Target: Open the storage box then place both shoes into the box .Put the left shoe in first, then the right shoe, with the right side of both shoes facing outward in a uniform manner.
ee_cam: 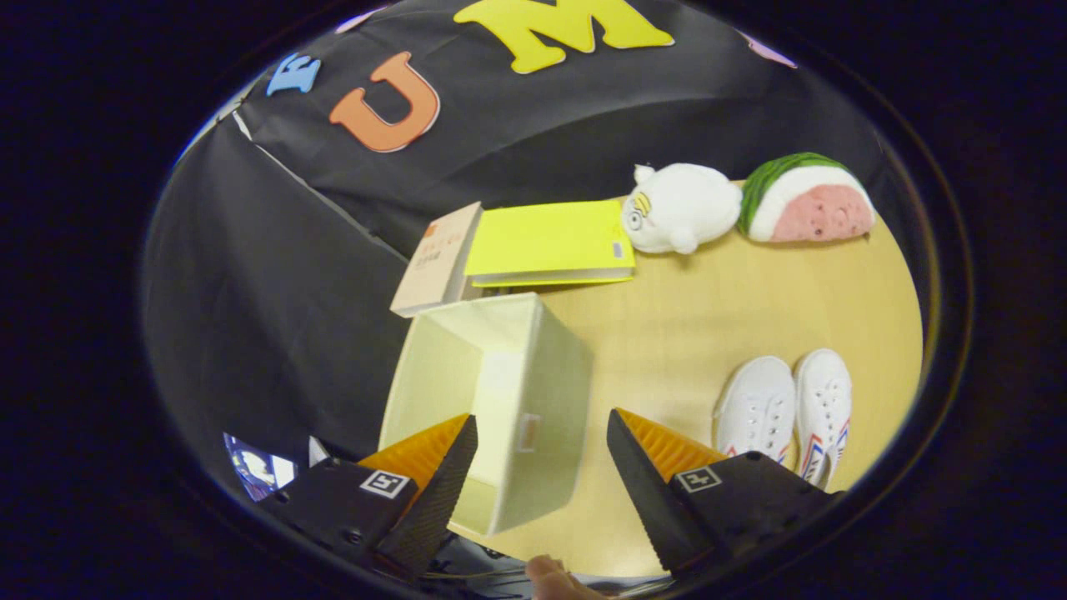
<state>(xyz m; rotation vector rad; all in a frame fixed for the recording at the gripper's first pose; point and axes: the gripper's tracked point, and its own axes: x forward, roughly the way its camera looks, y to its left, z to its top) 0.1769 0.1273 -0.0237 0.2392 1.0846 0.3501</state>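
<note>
Gripper (542, 433) fingers are sitting spread wide apart, released, grasping nothing. Between the fingers and just ahead of them, the storage box (533, 392) is standing on the wooden table (692, 317), cream fabric, top open, inside looking empty as far as can be seen. Its near corner is sitting between the fingertips, no contact showing. A small tab is showing on the box's outer wall facing the fingers.

Off beside the right finger, the two white shoes (788, 412) are lying side by side on the table, touching each other, laces up, coloured stripes at the ends nearest the finger. They are sitting well apart from the box.

Beyond the box, a yellow book (550, 242) is lying flat, and a tan book (438, 258) is leaning just beside it at the table edge. Further along, a white plush toy (679, 208) is lying next to a watermelon-slice plush (804, 200), nearly touching.

A fingertip of a person (554, 579) is peeking in below, between the gripper's fingers.
</note>
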